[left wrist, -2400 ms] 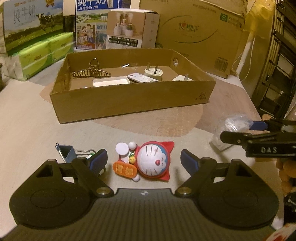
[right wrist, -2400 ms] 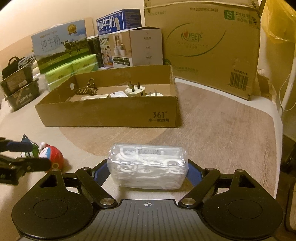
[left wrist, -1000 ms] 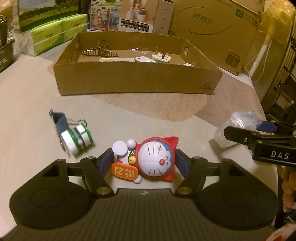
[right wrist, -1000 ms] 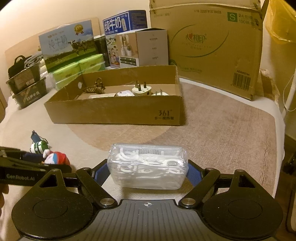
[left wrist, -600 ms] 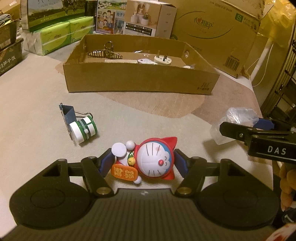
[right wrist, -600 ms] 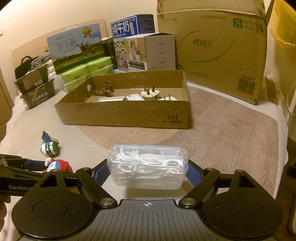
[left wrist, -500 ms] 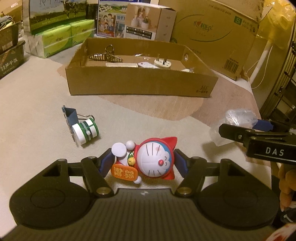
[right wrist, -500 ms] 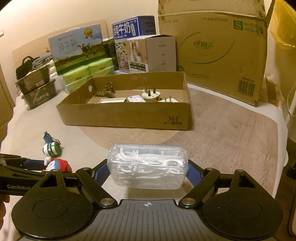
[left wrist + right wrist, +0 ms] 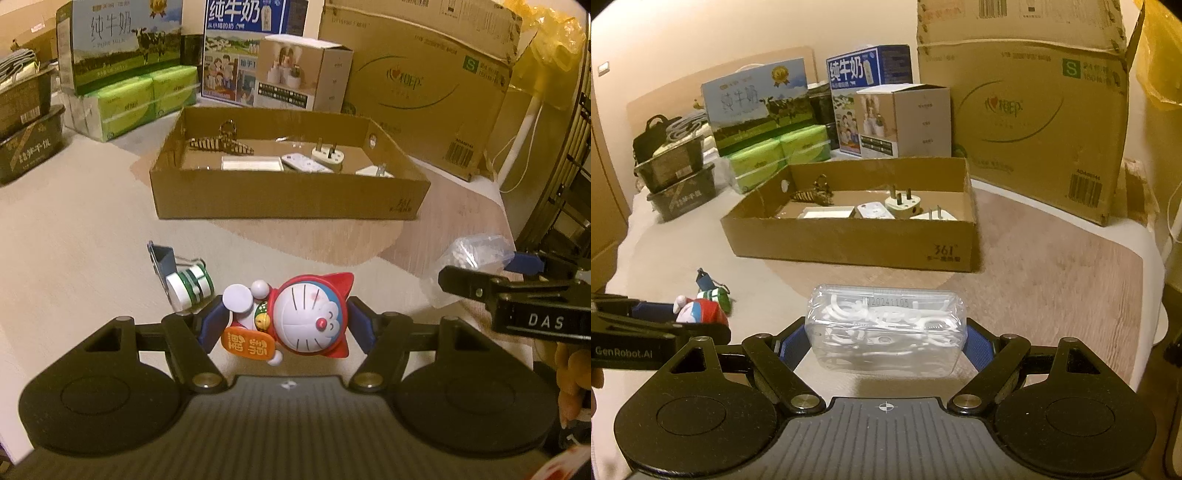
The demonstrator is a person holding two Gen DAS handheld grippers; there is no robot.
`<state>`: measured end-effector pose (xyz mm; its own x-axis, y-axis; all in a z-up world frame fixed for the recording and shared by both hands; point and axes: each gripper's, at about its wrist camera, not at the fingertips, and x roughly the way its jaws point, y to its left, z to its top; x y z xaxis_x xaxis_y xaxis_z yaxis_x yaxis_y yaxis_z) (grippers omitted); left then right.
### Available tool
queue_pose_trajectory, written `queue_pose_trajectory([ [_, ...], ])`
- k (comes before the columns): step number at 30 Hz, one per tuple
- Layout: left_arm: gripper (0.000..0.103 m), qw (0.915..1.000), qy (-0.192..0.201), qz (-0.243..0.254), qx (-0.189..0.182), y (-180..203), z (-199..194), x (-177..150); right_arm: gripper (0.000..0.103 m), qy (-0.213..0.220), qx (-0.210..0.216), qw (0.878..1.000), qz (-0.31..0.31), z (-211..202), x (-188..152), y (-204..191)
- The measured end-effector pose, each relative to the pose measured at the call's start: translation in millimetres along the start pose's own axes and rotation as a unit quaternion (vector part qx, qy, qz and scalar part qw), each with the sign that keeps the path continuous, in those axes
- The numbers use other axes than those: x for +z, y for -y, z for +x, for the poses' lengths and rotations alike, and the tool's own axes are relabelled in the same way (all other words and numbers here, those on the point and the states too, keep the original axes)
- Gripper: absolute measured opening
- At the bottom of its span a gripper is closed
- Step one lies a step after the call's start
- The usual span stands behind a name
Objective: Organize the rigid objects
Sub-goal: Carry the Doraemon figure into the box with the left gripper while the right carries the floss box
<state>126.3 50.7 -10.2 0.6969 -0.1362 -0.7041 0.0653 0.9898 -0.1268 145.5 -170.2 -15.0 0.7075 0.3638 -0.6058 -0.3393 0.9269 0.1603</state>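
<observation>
My left gripper (image 9: 286,325) is shut on a red and white Doraemon figure (image 9: 295,317) and holds it above the beige surface. My right gripper (image 9: 886,343) is shut on a clear plastic box of white floss picks (image 9: 886,328). A shallow cardboard box (image 9: 288,199) stands ahead, holding a small metal hanger (image 9: 221,146), a flat white block (image 9: 253,163) and white plug adapters (image 9: 327,158). The box also shows in the right wrist view (image 9: 849,240). The figure (image 9: 701,312) shows at the left of the right wrist view.
A blue binder clip with a green and white roll (image 9: 184,282) lies on the surface left of the figure. Milk cartons (image 9: 118,44), green tissue packs (image 9: 140,99) and a large carton (image 9: 424,85) stand behind the box. Dark bins (image 9: 676,177) sit far left.
Both grippers have lifted and drawn back with their objects still held. The cardboard box now looks farther off and the binder clip sits closer to my left fingers.
</observation>
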Motion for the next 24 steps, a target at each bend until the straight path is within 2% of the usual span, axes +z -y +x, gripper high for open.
queue_pose_trajectory([
  [8,0.066,0.9998,0.013,0.015,-0.001,3,-3,17,0.084,0.001,0.013,1.000,-0.012,-3,16,-3],
  [24,0.066,0.9987,0.040,0.030,-0.003,-16,4,81,0.084,0.000,0.015,1.000,-0.026,19,69,6],
])
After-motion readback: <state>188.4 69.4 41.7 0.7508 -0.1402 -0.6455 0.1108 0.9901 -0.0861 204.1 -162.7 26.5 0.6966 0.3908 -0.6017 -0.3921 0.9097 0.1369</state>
